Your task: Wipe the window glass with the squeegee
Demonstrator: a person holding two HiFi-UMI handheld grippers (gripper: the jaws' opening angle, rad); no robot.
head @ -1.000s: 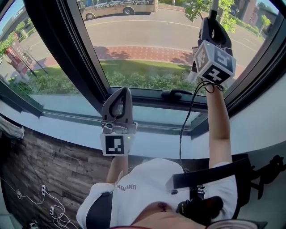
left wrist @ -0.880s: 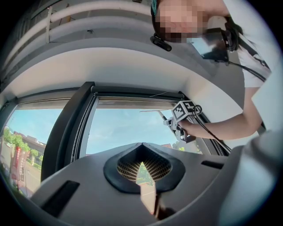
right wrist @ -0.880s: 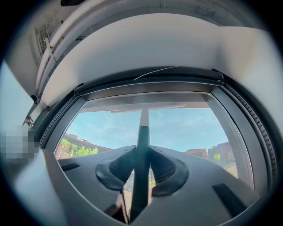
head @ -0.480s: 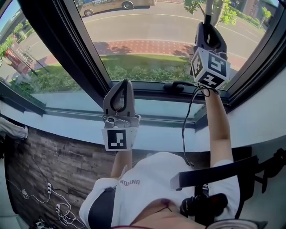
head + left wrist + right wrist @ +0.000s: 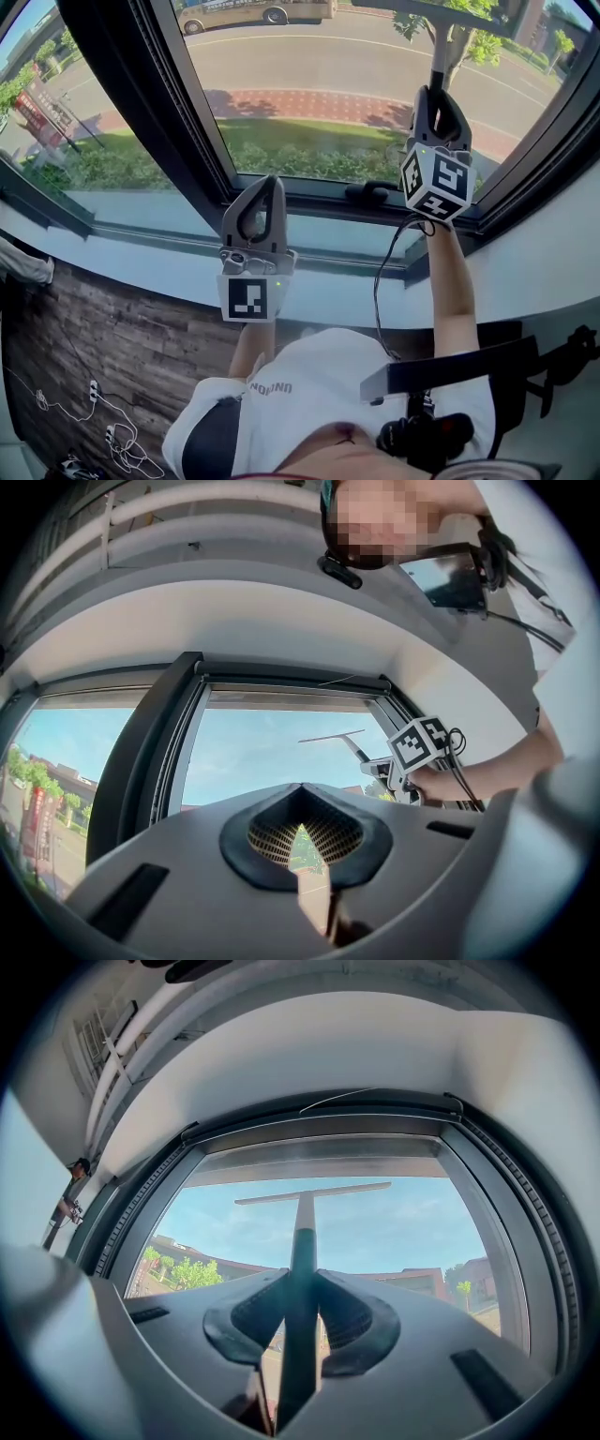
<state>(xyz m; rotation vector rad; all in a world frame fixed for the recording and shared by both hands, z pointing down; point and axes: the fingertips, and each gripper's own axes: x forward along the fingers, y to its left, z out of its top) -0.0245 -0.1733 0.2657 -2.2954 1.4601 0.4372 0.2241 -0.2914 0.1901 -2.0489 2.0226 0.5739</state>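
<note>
The right gripper [image 5: 437, 96] hides the squeegee [image 5: 305, 1215] handle's lower end.

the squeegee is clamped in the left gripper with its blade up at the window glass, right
Not the left. The right gripper view shows the squeegee handle clamped between the jaws of the right gripper, with its blade up at the window glass. The left gripper is shut with nothing in it.
</note>
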